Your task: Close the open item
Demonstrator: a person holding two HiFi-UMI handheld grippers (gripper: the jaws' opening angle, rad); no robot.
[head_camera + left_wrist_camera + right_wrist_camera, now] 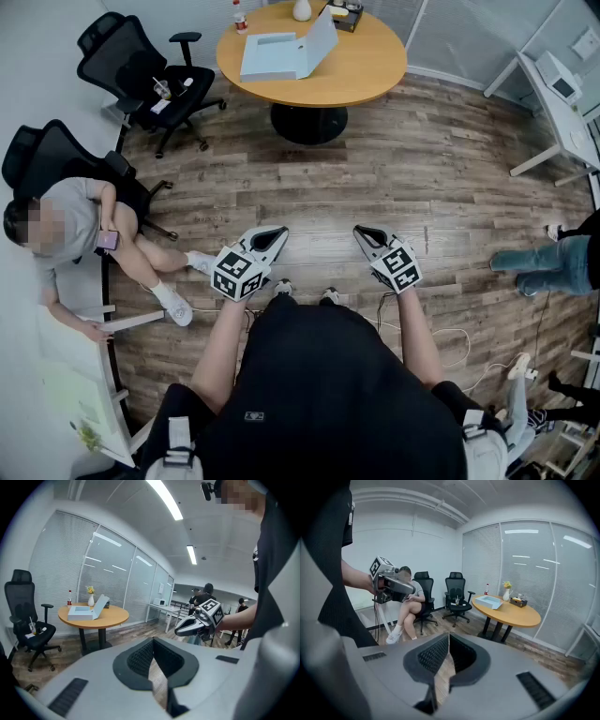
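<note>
Well, nothing is done yet. The white box (pixel 267 56) sits with its lid (pixel 321 42) up on the round counter (pixel 375 75), far off at 12 o'clock. The left tongs (pixel 270 235) and right tongs (pixel 367 235) are both pinched together, holding nothing. Walking over and pushing the lid down is left.

I see open floor (pixel 375 178) at twelve o'clock up to the round table (pixel 370 70). An office chair (pixel 127 56) crowds eleven, a seated person (pixel 80 220) nine.
</note>
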